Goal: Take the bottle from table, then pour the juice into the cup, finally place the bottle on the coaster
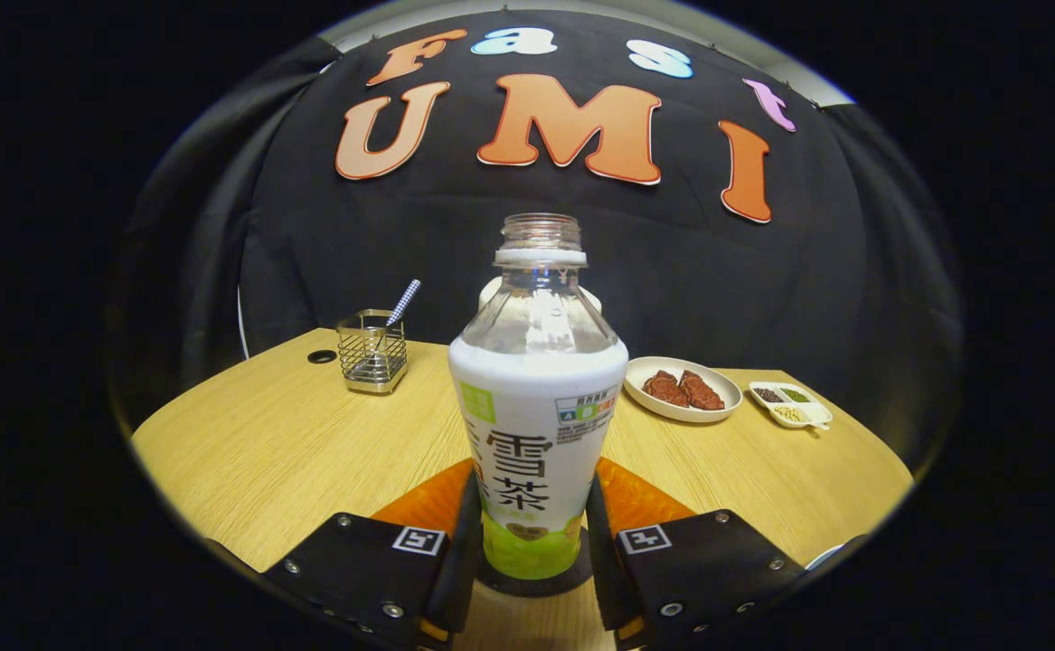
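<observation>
The gripper (532,533) is seen with its two fingers closed against the lower part of the bottle (536,425), one finger on each side of the label, so the bottle is held between them. The opening that is left is just the width of the bottle body. The bottle stands upright, its long axis vertical, and its mouth is uncapped. Its base is set on a dark round disc that is probably the coaster (536,579), directly between the fingertips, although only a narrow part of this disc is shown.

The upper part of the bottle looks clear and empty, so it is judged that the pouring is already done and that the placing step is in hand. The coming move depends on one relation: the bottle is straight ahead of the gripper and centred between the fingers, so the fingers can be opened sideways and drawn straight back without the bottle being tipped.

Just behind the bottle neck a pale rim is partly seen, which may be the cup (491,291); this cannot be told for sure. Further out on the table (265,452), a wire holder (372,351) with a spoon stands to the left, and a plate (682,389) and a small divided dish (789,404) lie to the right, well apart from the bottle.
</observation>
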Tool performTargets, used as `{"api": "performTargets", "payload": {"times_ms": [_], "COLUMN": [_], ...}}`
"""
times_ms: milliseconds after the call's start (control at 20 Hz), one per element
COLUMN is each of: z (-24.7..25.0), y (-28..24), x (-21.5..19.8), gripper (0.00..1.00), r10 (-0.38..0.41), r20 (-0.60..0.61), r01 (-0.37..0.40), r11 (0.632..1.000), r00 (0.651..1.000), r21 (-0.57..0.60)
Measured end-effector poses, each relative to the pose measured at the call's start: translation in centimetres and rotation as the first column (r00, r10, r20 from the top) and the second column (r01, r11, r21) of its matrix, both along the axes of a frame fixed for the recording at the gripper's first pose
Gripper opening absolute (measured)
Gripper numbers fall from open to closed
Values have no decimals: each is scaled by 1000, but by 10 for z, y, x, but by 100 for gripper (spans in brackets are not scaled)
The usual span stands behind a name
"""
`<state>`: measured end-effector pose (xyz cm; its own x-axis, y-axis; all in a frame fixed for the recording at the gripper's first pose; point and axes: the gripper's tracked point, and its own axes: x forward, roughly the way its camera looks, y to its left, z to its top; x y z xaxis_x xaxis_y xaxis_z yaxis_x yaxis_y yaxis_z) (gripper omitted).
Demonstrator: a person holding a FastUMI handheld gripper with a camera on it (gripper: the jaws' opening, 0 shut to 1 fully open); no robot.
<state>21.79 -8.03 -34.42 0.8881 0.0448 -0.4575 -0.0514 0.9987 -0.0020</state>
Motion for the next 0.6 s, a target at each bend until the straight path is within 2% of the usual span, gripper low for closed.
{"api": "performTargets", "payload": {"times_ms": [150, 200, 300, 350, 400, 600], "z": [-5, -5, -4, 0, 5, 37], "y": [-7, -7, -5, -4, -4, -5], "x": [-4, -5, -8, -10, -13, -33], "gripper": [67, 67, 81, 92, 96, 98], "r10": [-28, -32, -45, -52, -55, -92], "r20": [-27, -33, -28, -13, 2, 71], "r01": [28, 32, 46, 52, 55, 85], "r11": [1000, 999, 998, 997, 997, 992], "r00": [999, 999, 999, 999, 998, 993], "r21": [-6, 7, 35, 48, 57, 88]}}
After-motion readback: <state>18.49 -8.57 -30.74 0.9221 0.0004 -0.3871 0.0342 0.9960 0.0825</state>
